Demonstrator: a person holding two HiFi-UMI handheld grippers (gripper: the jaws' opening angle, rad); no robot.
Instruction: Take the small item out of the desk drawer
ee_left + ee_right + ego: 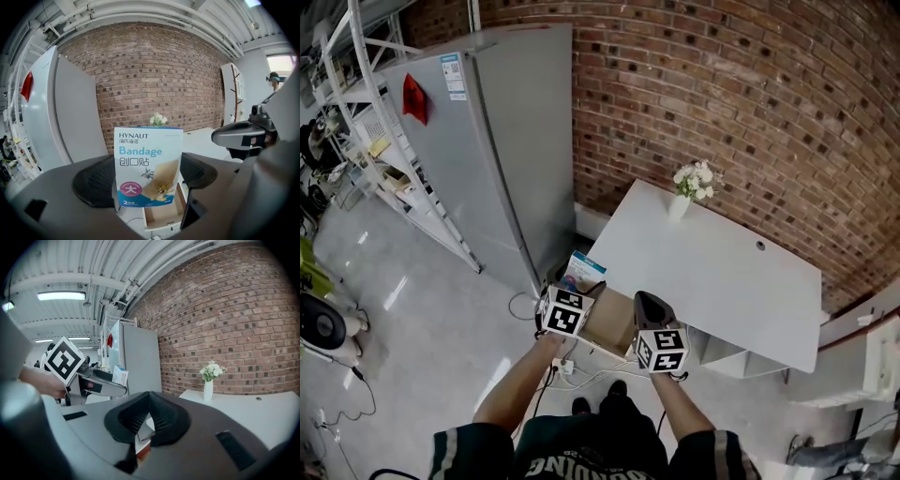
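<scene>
Grey floor (422, 309) filled the left of the head view, with a white rack (375, 122) standing on it and a tall grey fridge (502, 141) just beside the rack, against the brick wall (722, 84). White cables (581, 373) lay on the floor below the person's arms.

Right of the fridge's foot, the left tongs (145, 177) were held up in the air. They were partly open and clamped on a bandage box (148, 154): one black pad pressed on each side of its lower half, and the box stood upright between them with its printed front toward the camera. The box was therefore out of the drawer (609, 323), held above and a little to the left of it. The drawer was pulled out from under the near left end of the table (741, 281), and in the left gripper view its brown inside showed below the box.

The right tongs (150, 419) hung just beside the drawer on its right, near the left tongs but not touching them. Their two pads were pressed together at the tips and nothing was between them.

Farther right, the white table ran toward the wall. A small white vase (679, 206) with white flowers stood at its far corner, well apart from both tongs.
</scene>
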